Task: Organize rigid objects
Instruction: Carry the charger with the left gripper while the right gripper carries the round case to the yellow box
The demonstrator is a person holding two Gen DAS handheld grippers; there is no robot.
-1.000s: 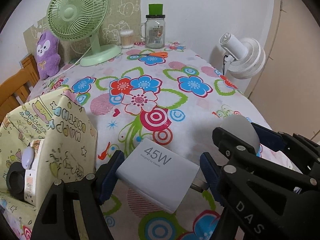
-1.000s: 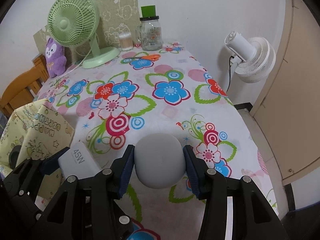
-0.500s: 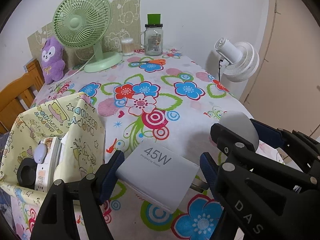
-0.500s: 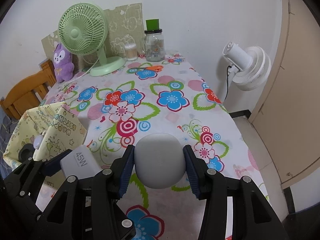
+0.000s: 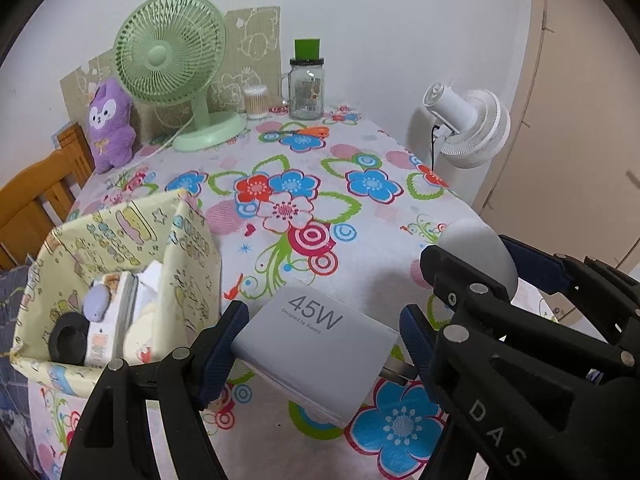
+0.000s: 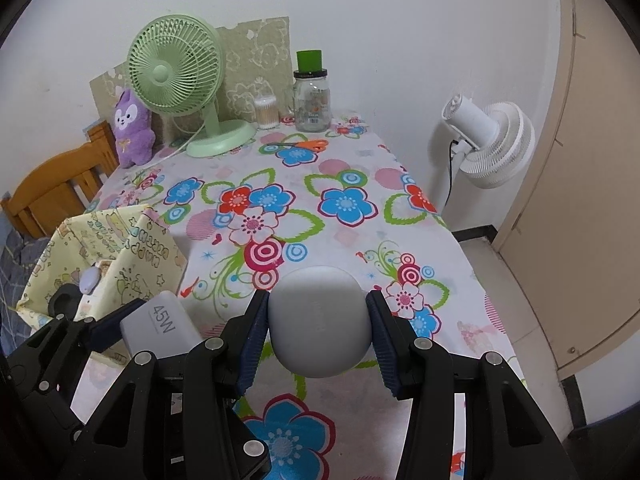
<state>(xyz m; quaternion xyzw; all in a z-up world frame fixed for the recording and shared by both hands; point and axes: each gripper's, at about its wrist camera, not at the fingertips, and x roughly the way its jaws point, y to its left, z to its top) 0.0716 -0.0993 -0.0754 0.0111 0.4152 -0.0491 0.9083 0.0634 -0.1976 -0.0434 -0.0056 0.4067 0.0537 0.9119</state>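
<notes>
Grippers have both risen off the floral table, left gripper clamping the 45W charger, right gripper clamping the grey rounded case, ready for transfer toward the yellow fabric bin.

Matt white plastic charger, smooth matt grey case, printed cloth tablecloth, clear glass jar.

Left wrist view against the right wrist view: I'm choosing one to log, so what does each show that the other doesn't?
Only the left wrist view shows the 45W charger's metal prongs and the white items deep inside the yellow fabric bin. Only the right wrist view shows the grey oval case whole between the right gripper's pads, and the floor by the door. Both show the left gripper clamping the charger, the green fan and the jar.
</notes>
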